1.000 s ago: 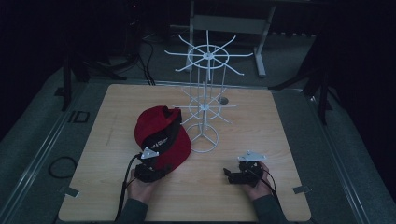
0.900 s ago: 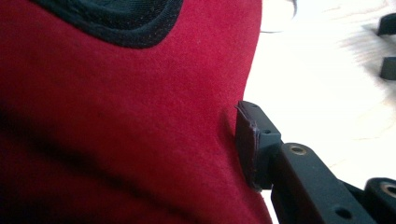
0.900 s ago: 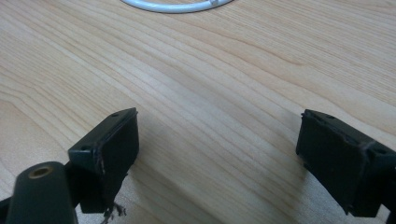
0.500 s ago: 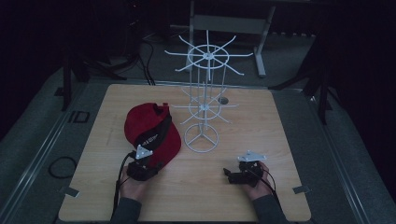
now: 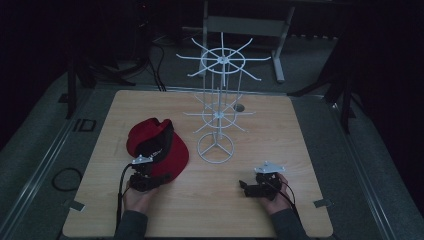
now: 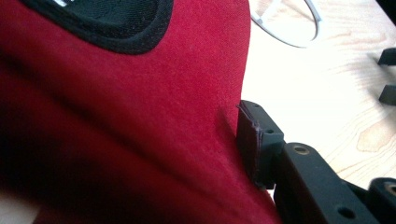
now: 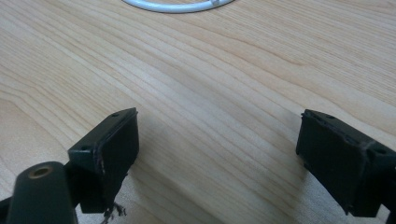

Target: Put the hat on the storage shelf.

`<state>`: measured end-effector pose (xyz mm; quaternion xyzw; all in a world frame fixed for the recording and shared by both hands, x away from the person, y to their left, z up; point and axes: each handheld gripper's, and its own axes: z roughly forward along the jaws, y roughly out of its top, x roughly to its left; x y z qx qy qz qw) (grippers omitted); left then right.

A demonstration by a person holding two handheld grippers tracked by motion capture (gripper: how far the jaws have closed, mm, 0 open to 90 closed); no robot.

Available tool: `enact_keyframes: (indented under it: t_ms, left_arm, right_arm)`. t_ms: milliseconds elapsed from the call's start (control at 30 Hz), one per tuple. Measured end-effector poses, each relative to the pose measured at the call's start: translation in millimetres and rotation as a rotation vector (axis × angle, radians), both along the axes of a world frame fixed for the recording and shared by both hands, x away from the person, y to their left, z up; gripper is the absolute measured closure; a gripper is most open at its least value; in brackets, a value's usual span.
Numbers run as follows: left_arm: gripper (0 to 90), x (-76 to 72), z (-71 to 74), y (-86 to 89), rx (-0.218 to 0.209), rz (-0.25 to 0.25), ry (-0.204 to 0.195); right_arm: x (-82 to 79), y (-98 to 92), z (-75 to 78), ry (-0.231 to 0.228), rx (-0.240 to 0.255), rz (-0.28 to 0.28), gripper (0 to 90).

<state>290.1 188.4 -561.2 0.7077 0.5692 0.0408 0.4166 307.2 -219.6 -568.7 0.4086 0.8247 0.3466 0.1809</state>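
We're gripping the red cap with the left gripper, jaws pinching its brim edge; in the left gripper view one pad is pressing flat against the red fabric. The cap is sitting on the table front-left, just beside the white wire rack, which is standing to its right and slightly beyond. Our left hand is the nearer one. The right gripper is resting well apart, jaws spread over bare wood. The high view is giving the cap-to-rack layout; the left gripper view is showing the pad contact and the cap's black lining.
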Motion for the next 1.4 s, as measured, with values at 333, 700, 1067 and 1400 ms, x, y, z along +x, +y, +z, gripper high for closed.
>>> enact_keyframes:
  t_ms: [333, 700, 1067, 1400]
  left_arm:
    - [60.6, -12.4, -3.1, 3.2, -0.003, 0.099, 0.003]
    - [67.8, -17.1, -0.5, 7.2, -0.010, 0.095, -0.012]
    - [72.7, -4.3, -6.1, 1.3, -0.052, 0.056, -0.041]
    - [86.0, -9.2, -3.2, -2.8, -0.044, 0.031, -0.111]
  right_arm:
    - [0.0, 0.1, 0.0, 0.001, 0.000, 0.001, 13.0]
    - [0.0, 0.0, 0.0, 0.000, 0.000, 0.002, 13.0]
    - [0.0, 0.1, 0.0, 0.001, 0.001, 0.003, 13.0]
    - [-0.1, 0.1, 0.0, 0.001, 0.000, 0.003, 13.0]
